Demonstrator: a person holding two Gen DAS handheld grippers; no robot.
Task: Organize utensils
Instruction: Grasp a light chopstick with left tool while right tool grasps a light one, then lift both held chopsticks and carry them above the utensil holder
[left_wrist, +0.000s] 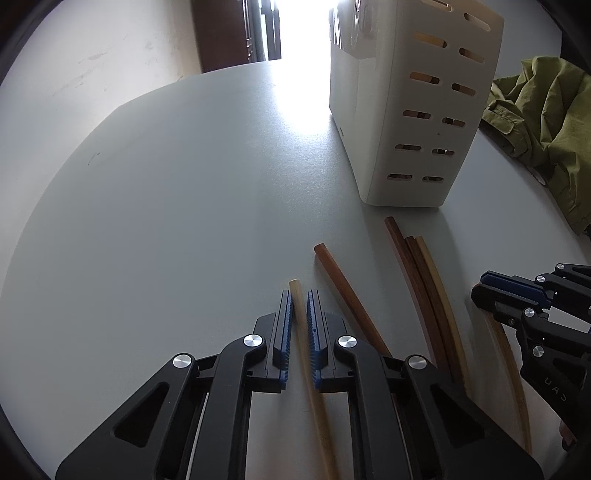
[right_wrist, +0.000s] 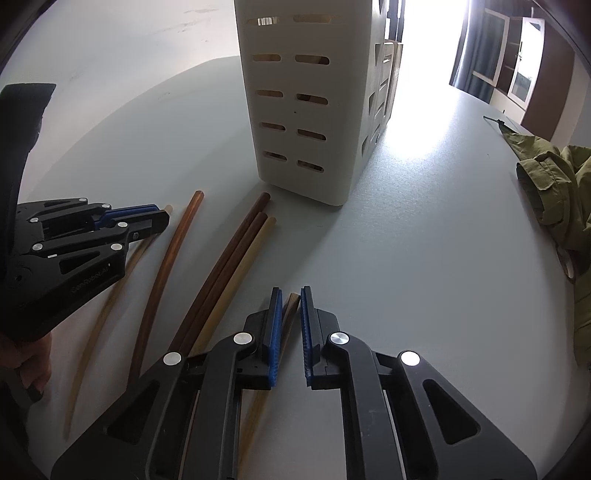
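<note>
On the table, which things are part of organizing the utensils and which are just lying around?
Part of the job:
- pale chopstick in the left gripper
- dark chopstick in the right gripper
- loose chopsticks
- white slotted utensil holder

Just lying about:
- olive green jacket
</note>
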